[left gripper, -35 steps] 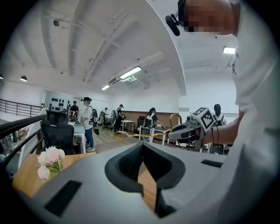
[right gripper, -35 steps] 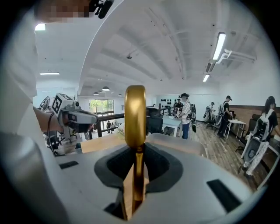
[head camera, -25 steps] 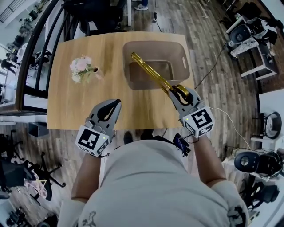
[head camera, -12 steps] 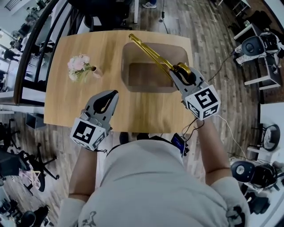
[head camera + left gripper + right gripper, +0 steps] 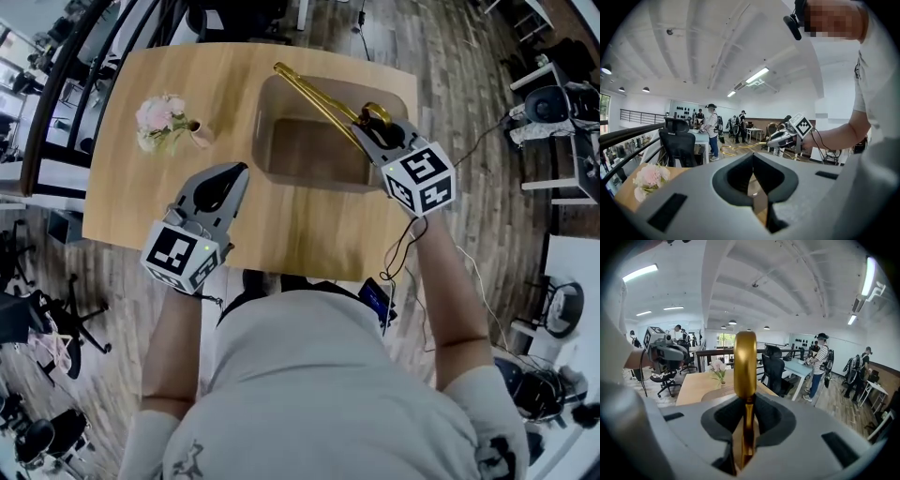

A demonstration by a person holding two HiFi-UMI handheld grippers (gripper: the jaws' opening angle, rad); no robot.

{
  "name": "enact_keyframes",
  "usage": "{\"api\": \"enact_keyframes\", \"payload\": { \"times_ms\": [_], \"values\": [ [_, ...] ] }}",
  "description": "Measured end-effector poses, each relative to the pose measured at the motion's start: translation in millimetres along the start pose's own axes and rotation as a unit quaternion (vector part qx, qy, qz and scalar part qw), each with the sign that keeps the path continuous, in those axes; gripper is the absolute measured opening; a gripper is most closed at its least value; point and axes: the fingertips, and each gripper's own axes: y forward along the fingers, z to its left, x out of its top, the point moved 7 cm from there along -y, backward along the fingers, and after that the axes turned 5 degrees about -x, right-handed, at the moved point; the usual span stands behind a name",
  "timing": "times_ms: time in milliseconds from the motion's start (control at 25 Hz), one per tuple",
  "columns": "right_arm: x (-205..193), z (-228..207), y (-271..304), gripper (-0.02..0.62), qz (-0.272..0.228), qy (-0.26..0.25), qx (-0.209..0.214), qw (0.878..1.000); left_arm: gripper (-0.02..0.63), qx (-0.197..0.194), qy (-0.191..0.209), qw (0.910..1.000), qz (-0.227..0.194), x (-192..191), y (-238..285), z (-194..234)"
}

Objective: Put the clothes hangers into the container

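A gold clothes hanger is gripped at its hook end by my right gripper, which is shut on it. The hanger slants up and to the left over the beige container on the wooden table. In the right gripper view its gold hook stands upright between the jaws of the right gripper. My left gripper hovers over the table's near left part, left of the container, shut with nothing in it. The left gripper view shows the jaws of the left gripper closed and the hanger far off.
A small vase of pink flowers stands on the table's left side. Office chairs, desks and several people fill the room around the table. A railing runs along the left.
My right gripper has carried the hanger forward and up, from the container's near right corner to above its right side. The left gripper has barely shifted.
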Motion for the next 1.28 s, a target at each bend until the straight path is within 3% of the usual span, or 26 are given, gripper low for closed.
{"api": "enact_keyframes", "payload": {
  "times_ms": [320,680,1280],
  "values": [
    [-28,-6,47,0.077,0.065,-0.008,0.036,0.997,0.006,0.013,-0.024,0.9996,0.008,-19,10,4],
    [-61,3,107,0.077,0.152,-0.027,0.077,0.985,0.006,0.021,-0.048,0.9985,0.019,-35,16,13],
    [-105,7,171,0.078,0.215,-0.011,0.099,0.972,0.006,0.026,-0.078,0.9961,0.033,-60,19,25]
  ]
}}
